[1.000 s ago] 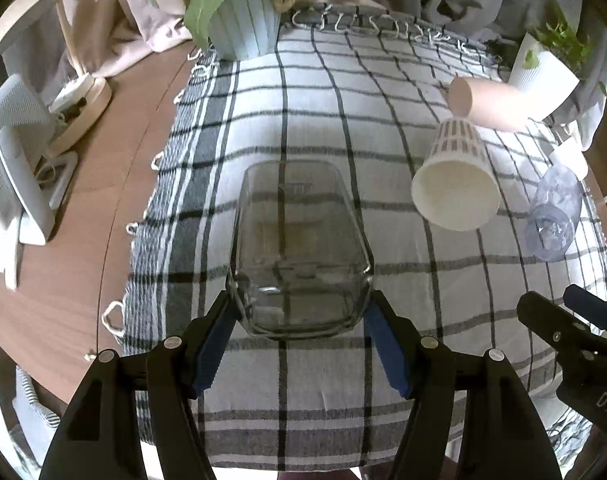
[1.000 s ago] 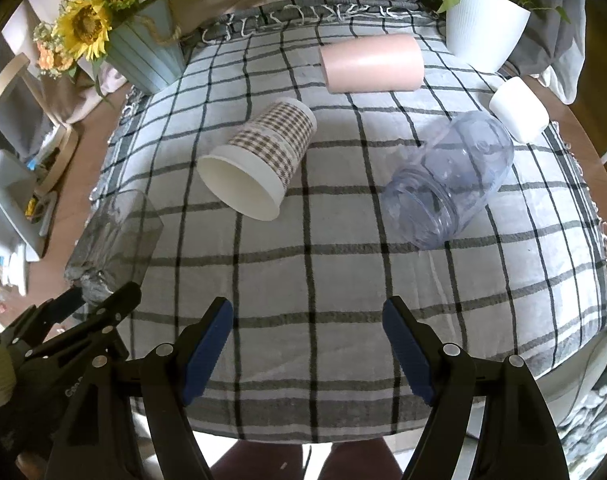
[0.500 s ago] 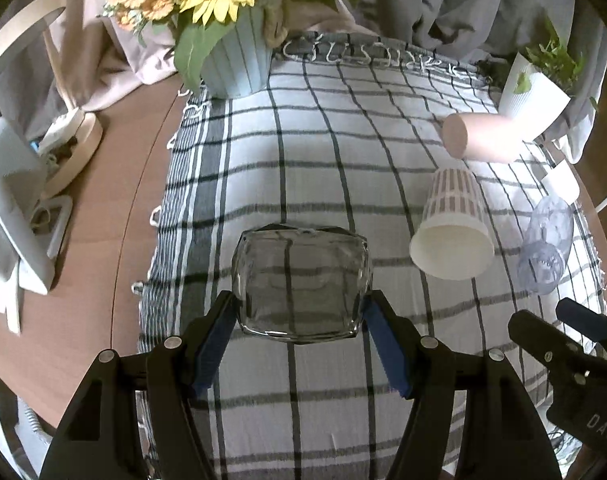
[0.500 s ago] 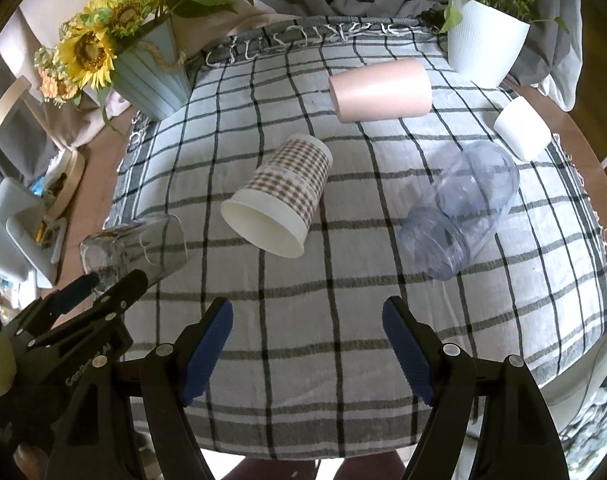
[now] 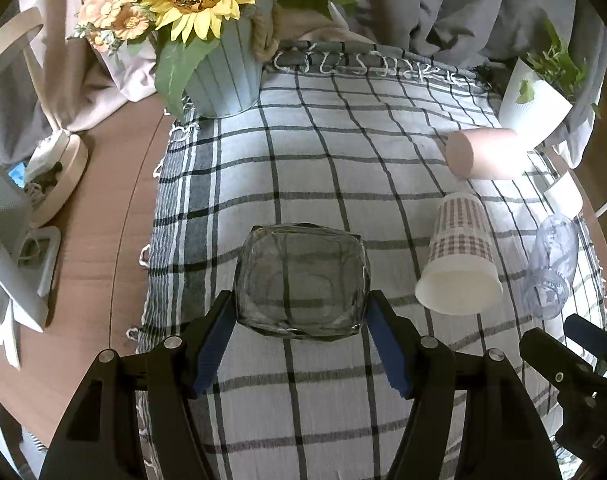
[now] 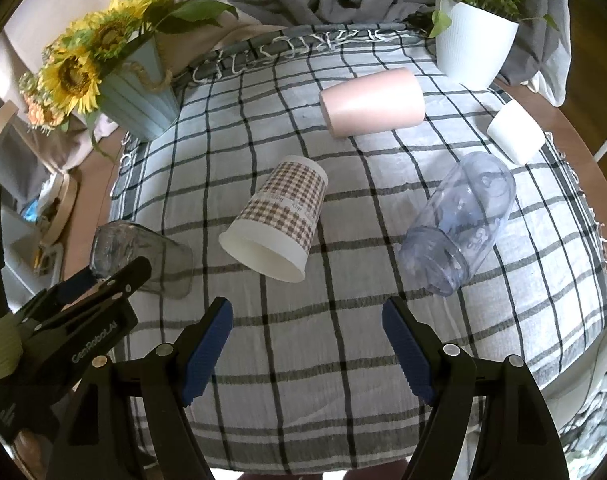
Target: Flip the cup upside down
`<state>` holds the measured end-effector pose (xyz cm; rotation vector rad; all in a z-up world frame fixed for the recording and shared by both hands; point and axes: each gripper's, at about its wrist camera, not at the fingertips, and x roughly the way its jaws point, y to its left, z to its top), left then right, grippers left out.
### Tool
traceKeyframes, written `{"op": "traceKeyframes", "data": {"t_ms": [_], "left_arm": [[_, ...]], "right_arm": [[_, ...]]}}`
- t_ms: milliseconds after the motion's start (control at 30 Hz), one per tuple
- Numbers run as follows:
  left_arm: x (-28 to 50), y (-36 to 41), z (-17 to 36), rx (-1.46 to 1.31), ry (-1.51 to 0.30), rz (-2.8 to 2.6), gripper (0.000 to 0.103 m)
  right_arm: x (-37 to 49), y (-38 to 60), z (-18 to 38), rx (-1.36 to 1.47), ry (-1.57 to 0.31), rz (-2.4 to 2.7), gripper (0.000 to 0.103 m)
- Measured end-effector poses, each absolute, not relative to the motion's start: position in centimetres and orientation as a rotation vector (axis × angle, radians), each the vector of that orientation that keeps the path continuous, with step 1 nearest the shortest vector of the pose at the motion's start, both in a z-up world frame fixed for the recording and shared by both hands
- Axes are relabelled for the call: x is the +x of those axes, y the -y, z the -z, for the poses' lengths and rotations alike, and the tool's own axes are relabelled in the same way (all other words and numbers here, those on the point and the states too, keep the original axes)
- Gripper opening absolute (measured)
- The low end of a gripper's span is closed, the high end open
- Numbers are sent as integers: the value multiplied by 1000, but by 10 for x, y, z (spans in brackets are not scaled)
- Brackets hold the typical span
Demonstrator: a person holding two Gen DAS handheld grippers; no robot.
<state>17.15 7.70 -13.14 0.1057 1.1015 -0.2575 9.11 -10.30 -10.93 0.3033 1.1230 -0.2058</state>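
Note:
My left gripper (image 5: 301, 336) is shut on a clear square glass cup (image 5: 301, 280), its blue pads pressing both sides. The cup is tilted, its base facing the camera. In the right wrist view the same glass cup (image 6: 143, 256) is held at the cloth's left edge, rim down towards the cloth, by the left gripper (image 6: 103, 284). My right gripper (image 6: 307, 332) is open and empty above the front of the checked cloth (image 6: 343, 320).
On the cloth lie a checked paper cup (image 6: 279, 220), a clear plastic bottle (image 6: 459, 224), a pink cup (image 6: 371, 102) and a small white cup (image 6: 515, 130). A sunflower pot (image 6: 139, 100) and a white plant pot (image 6: 475, 48) stand at the back.
My left gripper has lifted the glass cup and turned it from lying on its side to base towards the camera. My right gripper stayed open and drew back slightly.

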Motion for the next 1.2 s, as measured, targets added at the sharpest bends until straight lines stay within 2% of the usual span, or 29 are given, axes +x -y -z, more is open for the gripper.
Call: {"op": "traceKeyframes", "data": {"t_ms": [633, 700, 767, 833, 933, 1200], "left_arm": [[176, -78, 132, 114, -1107, 277, 67], [175, -78, 130, 115, -1100, 274, 70], [174, -78, 128, 100, -1089, 281, 80], [172, -78, 126, 94, -1079, 283, 82], [168, -78, 121, 85, -1074, 274, 83], [144, -75, 96, 75, -1022, 241, 96]], "right_arm": [[95, 103, 111, 317, -1123, 217, 77], [95, 103, 110, 314, -1120, 220, 77], [94, 103, 108, 313, -1117, 225, 81], [93, 103, 106, 310, -1112, 229, 86], [89, 104, 101, 307, -1097, 234, 87], [76, 111, 87, 302, -1063, 226, 89]]}}
